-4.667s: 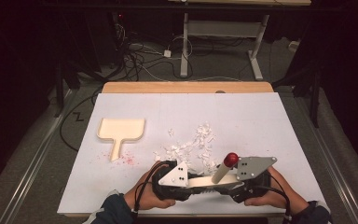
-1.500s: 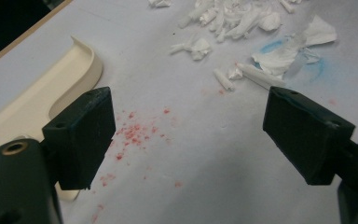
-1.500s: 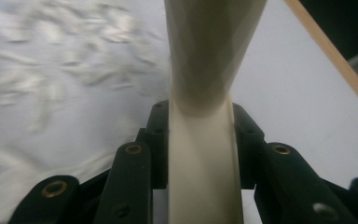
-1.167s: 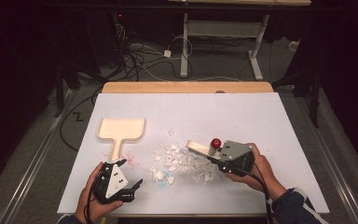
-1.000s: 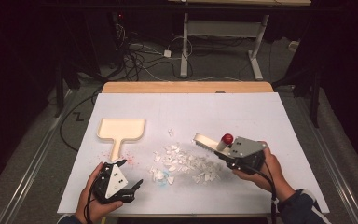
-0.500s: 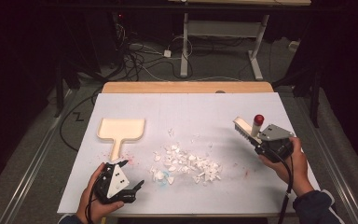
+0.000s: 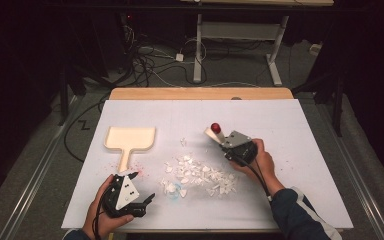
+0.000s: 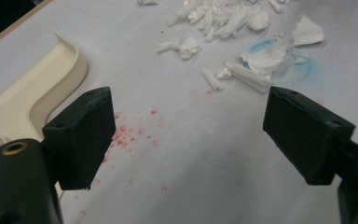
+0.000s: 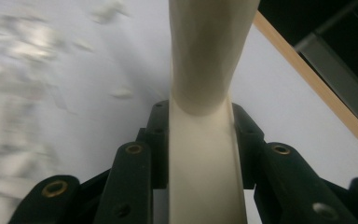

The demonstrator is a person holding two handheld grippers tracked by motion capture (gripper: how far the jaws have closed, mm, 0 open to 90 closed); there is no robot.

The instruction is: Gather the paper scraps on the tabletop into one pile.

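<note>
A cream dustpan [image 7: 130, 138] lies at the left of the white table, and its rim shows in the left gripper view [image 8: 23, 98]. A pile of white paper scraps [image 7: 197, 172] [image 8: 228, 18] is spread over the middle. My right gripper [image 7: 224, 141] is shut on a cream tool handle [image 7: 213, 134] [image 9: 205, 70] just behind the pile's right end. A red knob [image 7: 215, 127] sits at the tool's far tip. In its own view the right gripper [image 9: 200, 121] clamps the handle between both jaws. My left gripper [image 7: 145, 204] [image 8: 186, 135] rests low near the front edge, open, with nothing between its jaws.
Red specks [image 8: 130, 133] and a blue smear [image 8: 303, 70] stain the table [image 7: 305, 165]. A wooden strip [image 7: 200, 93] runs along its far edge. Beyond it are cables and desk legs on a dark floor. The table's right side and back are bare.
My right gripper, with the cream tool, swung out to the right and has now come back left and lower, to just behind the scraps. The left gripper stayed where it was.
</note>
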